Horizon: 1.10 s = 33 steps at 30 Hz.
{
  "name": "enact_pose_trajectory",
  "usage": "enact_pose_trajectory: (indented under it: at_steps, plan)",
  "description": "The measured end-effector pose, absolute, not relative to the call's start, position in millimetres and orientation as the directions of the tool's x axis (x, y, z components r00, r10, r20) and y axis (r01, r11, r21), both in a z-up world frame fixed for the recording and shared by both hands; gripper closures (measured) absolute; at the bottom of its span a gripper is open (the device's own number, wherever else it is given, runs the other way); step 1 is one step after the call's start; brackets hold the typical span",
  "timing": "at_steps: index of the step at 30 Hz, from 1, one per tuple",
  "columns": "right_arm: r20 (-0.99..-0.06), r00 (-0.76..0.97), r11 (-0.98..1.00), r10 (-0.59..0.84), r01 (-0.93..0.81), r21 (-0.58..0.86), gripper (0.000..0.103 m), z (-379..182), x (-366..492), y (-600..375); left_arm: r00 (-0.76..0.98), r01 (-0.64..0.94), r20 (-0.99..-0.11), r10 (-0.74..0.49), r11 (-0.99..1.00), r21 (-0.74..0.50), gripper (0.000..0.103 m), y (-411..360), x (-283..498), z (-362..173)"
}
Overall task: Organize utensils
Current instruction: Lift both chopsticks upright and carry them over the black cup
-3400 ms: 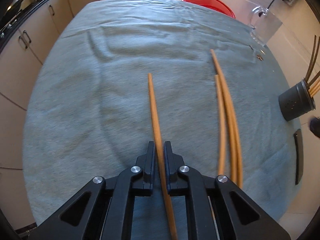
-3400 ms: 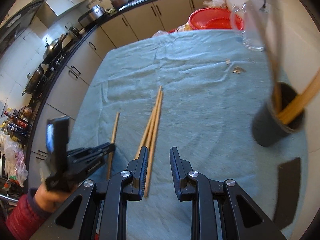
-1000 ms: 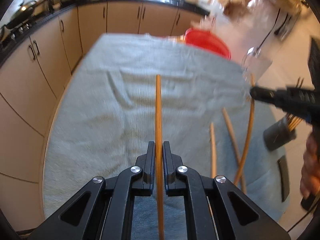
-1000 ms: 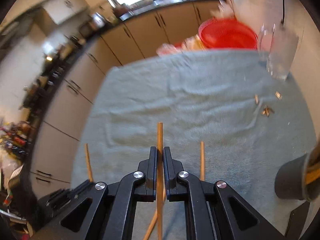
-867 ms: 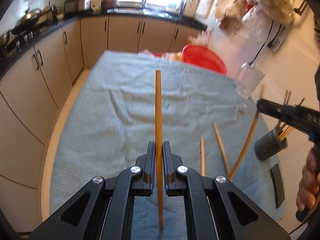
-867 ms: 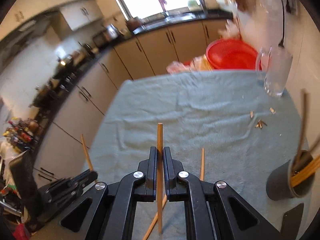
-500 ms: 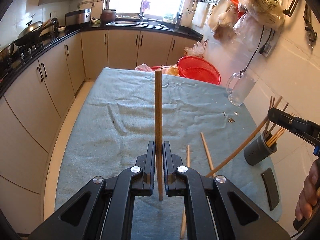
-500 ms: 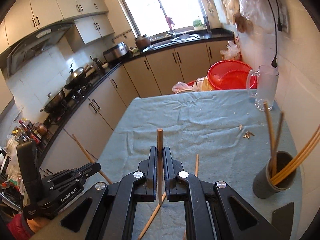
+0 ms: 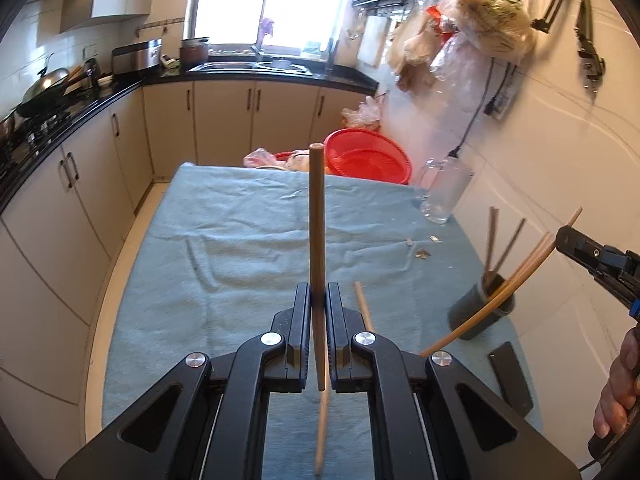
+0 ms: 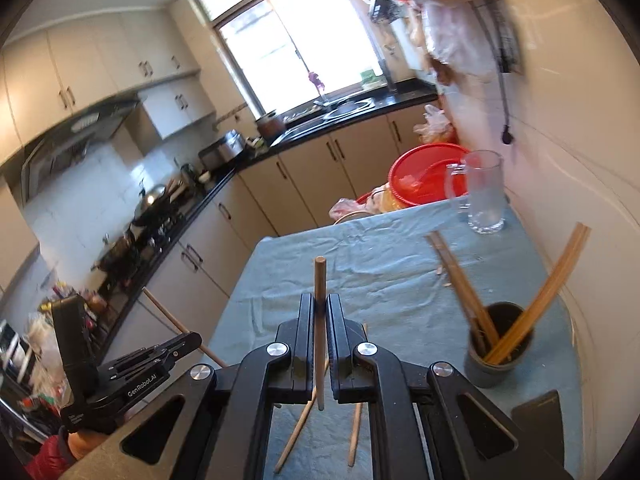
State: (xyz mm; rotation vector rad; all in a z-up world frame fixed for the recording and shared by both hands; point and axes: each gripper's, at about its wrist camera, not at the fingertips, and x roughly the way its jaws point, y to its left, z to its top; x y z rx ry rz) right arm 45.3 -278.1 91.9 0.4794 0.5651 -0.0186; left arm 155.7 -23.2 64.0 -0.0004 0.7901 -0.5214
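Observation:
In the left wrist view my left gripper (image 9: 318,300) is shut on a wooden chopstick (image 9: 317,216) that points up and away, held above the blue-grey cloth (image 9: 240,240). My right gripper (image 10: 319,312) is shut on a second chopstick (image 10: 320,280); in the left wrist view that gripper (image 9: 568,240) hangs at the right, above the dark cup (image 9: 482,312). The cup (image 10: 500,348) holds several chopsticks. Two loose chopsticks (image 10: 296,432) (image 10: 354,436) lie on the cloth below the right gripper. The left gripper (image 10: 194,338) shows at the lower left.
A glass mug (image 10: 484,196) and a red basin (image 10: 424,176) stand at the table's far end. A flat black object (image 9: 512,376) lies near the cup, by the tiled wall. Cabinets and a counter run along the left. A hand (image 9: 616,392) grips the right tool.
Both grippers have risen off the cloth, each with its chopstick. The right gripper has moved across toward the cup at the wall. Two chopsticks have stayed on the cloth.

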Motion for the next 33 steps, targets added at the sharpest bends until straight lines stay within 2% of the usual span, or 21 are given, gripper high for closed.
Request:
enact_pose_trajectory:
  at_steps: [22, 33]
  plan:
    - [-0.394, 0.9, 0.771, -0.188, 0.383, 0.508, 0.097, 144.7, -96.7, -398.5, 0.454, 0.695, -0.595, -0.664, 0.681, -0.229, 0.096, -166.3, 120.4, 126.1]
    - [-0.368, 0.899, 0.75, -0.238, 0.411, 0.519, 0.097, 150.3, -110.1, -423.1, 0.42, 0.754, -0.568, -0.708, 0.62, -0.214, 0.096, -220.3, 117.5, 152.8]
